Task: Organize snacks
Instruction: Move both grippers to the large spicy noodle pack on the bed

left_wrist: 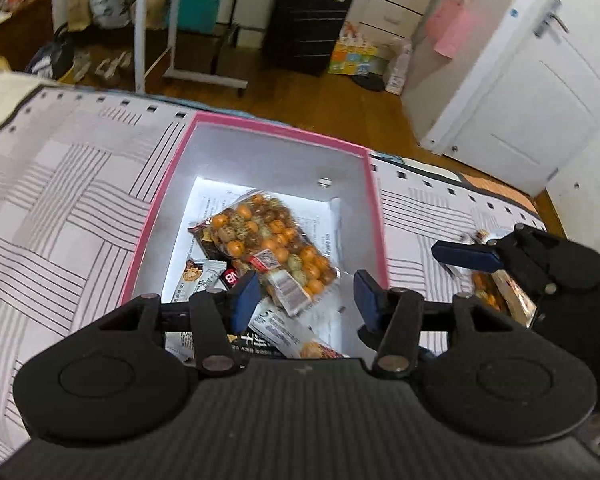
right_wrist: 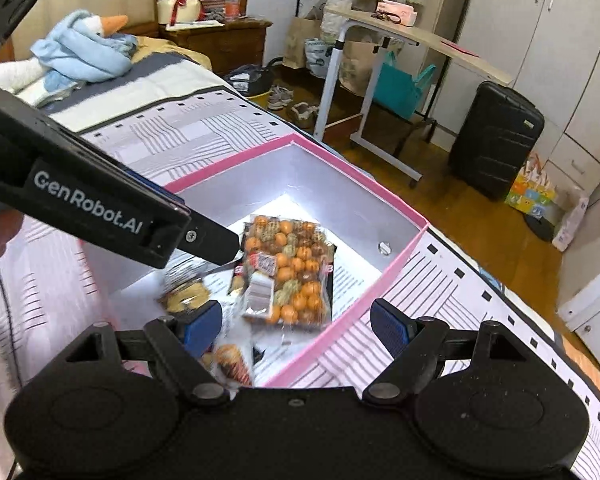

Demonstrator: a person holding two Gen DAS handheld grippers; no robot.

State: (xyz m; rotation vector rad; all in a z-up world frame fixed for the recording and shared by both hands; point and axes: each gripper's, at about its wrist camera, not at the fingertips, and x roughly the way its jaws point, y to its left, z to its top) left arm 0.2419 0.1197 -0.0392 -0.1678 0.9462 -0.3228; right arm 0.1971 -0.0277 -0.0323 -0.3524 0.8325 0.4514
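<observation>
Crinkly clear bag of round orange snacks (left_wrist: 268, 248) in pink-rimmed rectangular box (left_wrist: 156, 216), both claws released, empty.

Pink-rimmed white box (left_wrist: 256, 128), orange and tan balls in clear snack bag (left_wrist: 268, 240), grey-striped white bedcover (left_wrist: 60, 200).

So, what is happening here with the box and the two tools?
A person is sorting snacks into a pink box that sits on a patterned bedspread, with a handheld gripper in each hand. A clear bag of orange and brown snack balls already lies in the box, on top of a few other packets. The left gripper is above the box, its jaws open and empty. The right gripper is open too, holding nothing. One more snack packet lies on the bedspread outside the box.
</observation>
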